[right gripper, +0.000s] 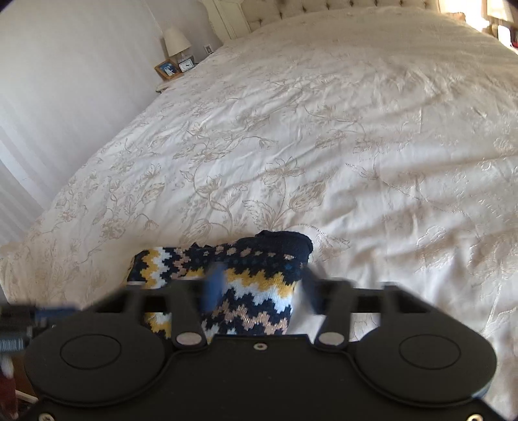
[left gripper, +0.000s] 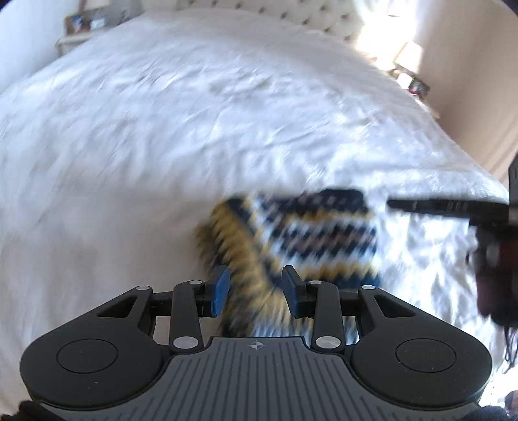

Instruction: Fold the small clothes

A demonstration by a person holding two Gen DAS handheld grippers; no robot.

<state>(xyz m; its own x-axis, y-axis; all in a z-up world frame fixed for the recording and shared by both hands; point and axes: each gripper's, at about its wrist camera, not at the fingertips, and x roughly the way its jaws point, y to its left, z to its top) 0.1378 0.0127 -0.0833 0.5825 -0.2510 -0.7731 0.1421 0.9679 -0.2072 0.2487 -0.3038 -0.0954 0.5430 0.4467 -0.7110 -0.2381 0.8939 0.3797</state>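
Observation:
A knitted sock (right gripper: 259,285) with navy, yellow and white zigzags lies near the front edge of the bed. In the blurred left wrist view, a yellow and navy flap of the sock (left gripper: 246,259) runs up between the blue pads of my left gripper (left gripper: 256,288), which look shut on it. My right gripper (right gripper: 262,286) straddles the sock's middle. Its fingers are blurred, and a pale gap shows beside the right one. In the left wrist view, one black finger of the right gripper (left gripper: 421,205) reaches in by the sock's far right corner. The left gripper (right gripper: 48,313) shows at the left edge of the right wrist view.
A cream bedspread (right gripper: 340,145) with floral embroidery covers the wide bed. A tufted headboard (right gripper: 323,8) stands at the back. Beside it, a nightstand holds a lamp (right gripper: 176,40), a photo frame and a clock. A dark red sleeve (left gripper: 492,278) is at the right.

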